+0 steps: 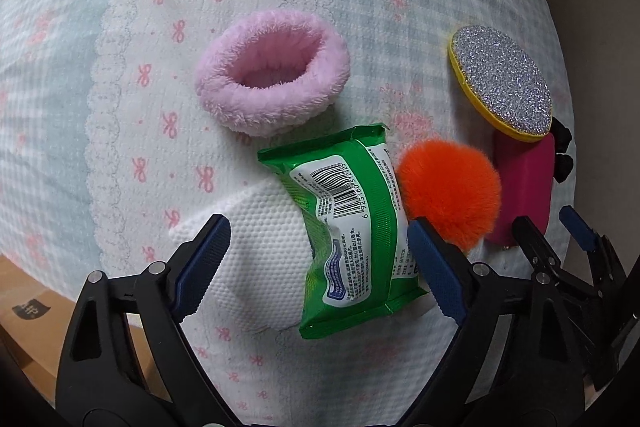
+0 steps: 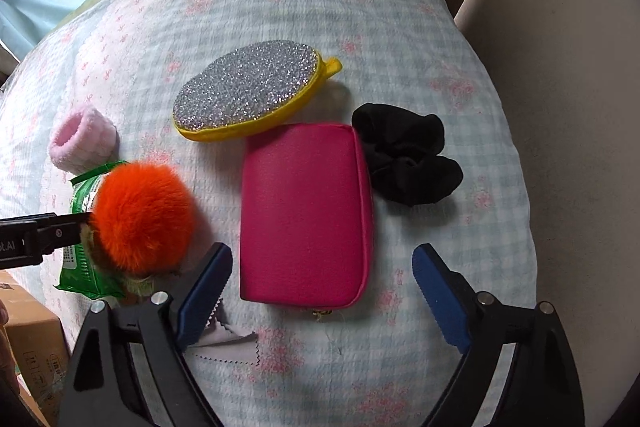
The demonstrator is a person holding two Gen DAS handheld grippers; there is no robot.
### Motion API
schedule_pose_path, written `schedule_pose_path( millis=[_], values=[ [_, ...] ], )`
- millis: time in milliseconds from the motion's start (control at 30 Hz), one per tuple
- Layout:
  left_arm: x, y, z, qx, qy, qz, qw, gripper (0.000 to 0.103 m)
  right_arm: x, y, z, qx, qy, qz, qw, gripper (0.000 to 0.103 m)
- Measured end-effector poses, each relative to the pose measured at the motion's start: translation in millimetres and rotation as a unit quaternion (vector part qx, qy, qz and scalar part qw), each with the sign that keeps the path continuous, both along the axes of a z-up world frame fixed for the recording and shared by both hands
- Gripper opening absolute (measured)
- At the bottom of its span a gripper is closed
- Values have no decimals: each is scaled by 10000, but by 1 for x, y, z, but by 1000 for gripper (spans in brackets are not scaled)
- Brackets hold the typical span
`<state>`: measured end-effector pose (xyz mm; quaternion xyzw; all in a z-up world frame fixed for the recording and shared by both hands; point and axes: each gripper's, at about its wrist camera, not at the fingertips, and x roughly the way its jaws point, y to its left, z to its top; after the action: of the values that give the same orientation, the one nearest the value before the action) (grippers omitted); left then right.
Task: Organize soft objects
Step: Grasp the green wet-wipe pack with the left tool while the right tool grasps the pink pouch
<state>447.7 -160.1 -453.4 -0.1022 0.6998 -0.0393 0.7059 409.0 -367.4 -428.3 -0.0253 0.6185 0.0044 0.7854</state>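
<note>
Left gripper [image 1: 320,251] astride barcoded green wipes pack [image 1: 352,227]

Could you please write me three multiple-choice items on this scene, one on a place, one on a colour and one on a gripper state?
1. What does the round silver glitter pad with a yellow rim partly overlap?
A. the pink rectangular pouch
B. the black fabric scrunchie
C. the fluffy pink wristband

2. What colour is the fluffy pompom beside the green wet-wipe packet?
A. blue
B. orange
C. white

3. How does the left gripper stand?
A. shut on the pompom
B. shut on the white tissue
C. open, either side of the packet

Answers:
1 A, the pad's edge lies over the pouch's top.
2 B, it is bright orange fur.
3 C, both blue fingers stand apart, with the packet between them.
</note>
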Motion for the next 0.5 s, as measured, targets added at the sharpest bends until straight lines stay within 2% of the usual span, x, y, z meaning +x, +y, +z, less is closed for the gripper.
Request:
schedule_pose_path(
  millis=[67,200,267,300,333,500],
  values=[
    [3,0,-7,-29,64,-3,10000,81,4,2,-8,5,71,39,10000,84],
    [5,-4,-21,0,186,-151,9997,68,10,6,-22,19,230,132,9996,72],
    [5,-3,-26,-171,221,-96,9996,57,12,6,-27,-26,262,136,9996,70],
    [5,-3,-28,-267,234,-77,9993,49,12,7,-29,-43,265,132,9996,68],
    [5,-5,-29,-344,227,-92,9991,47,12,6,-30,-62,261,126,9996,66],
    [9,-13,-31,-265,134,-246,9993,39,6,7,-31,-134,157,143,9997,54]
  ],
)
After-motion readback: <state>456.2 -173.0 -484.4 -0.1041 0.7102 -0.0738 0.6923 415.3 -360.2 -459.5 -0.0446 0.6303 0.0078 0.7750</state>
